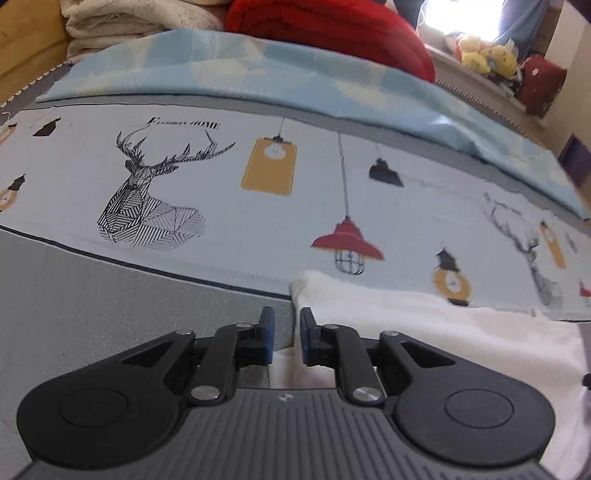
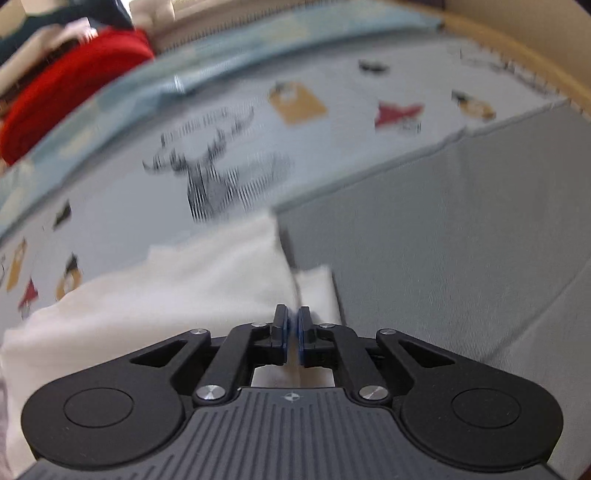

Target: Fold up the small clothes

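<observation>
Black linkages and a ribbed grey housing are filling the bottom of both wrist views, with blue-padded fingers reaching forward over a bed.

You are holding the left gripper at the left end of a white garment. Its fingers are standing a little apart, with a narrow gap showing between the blue pads. The garment's edge is running into that gap, but nothing is being pinched there.

You are holding the right gripper with its fingers nearly together, and they appear to be clamping a ridge of the white garment that is rising between the pads. Motion blur is softening this view, so the grip is a judgement.

The garment is lying on the bed, partly on plain grey mattress and partly on a pale sheet printed with deer and lamps. Its long axis is stretching sideways from the left fingers toward your right, and sideways from the right fingers toward your left.

Judging from this, both hands are working the same edge, so the coming fold is depending on the left fingers closing first.

A red blanket is sitting at the far side.
</observation>
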The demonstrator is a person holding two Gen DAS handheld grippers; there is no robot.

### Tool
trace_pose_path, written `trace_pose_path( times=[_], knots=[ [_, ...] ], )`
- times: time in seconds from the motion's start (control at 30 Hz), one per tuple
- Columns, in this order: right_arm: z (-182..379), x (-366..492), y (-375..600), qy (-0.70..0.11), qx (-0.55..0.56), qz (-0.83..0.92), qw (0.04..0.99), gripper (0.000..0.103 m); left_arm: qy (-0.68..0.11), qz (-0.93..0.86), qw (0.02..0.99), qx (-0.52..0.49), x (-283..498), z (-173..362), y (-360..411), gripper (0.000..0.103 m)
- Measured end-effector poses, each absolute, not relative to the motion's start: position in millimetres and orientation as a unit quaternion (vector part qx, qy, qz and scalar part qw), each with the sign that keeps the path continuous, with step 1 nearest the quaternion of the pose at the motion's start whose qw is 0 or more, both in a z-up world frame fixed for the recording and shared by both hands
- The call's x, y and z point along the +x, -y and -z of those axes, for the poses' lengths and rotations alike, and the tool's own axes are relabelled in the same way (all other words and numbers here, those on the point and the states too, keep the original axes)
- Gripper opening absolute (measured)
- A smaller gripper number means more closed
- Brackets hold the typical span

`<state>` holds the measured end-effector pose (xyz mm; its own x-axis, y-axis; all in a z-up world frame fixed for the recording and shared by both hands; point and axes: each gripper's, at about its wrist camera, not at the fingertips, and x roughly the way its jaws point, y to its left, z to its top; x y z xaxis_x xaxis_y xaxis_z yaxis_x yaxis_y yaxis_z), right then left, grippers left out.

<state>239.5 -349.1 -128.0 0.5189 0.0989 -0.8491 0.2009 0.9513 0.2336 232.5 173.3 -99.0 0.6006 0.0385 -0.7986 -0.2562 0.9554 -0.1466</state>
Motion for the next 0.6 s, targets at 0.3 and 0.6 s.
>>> trace_pose_path(
  times=[0.3, 0.6],
  knots=[
    [117.7, 227.5, 351.2, -0.511, 0.153, -0.015, 0.846, 0.023, -0.525, 0.001, 0.837, -0.153, 195.7, 103.3, -168.2, 0.032],
    [118.1, 179.8, 355.3, -0.589, 0.135, -0.084, 0.792, 0.028, -0.604, 0.064, 0.791, -0.070, 134.3, 125.8, -149.4, 0.039]
  ],
)
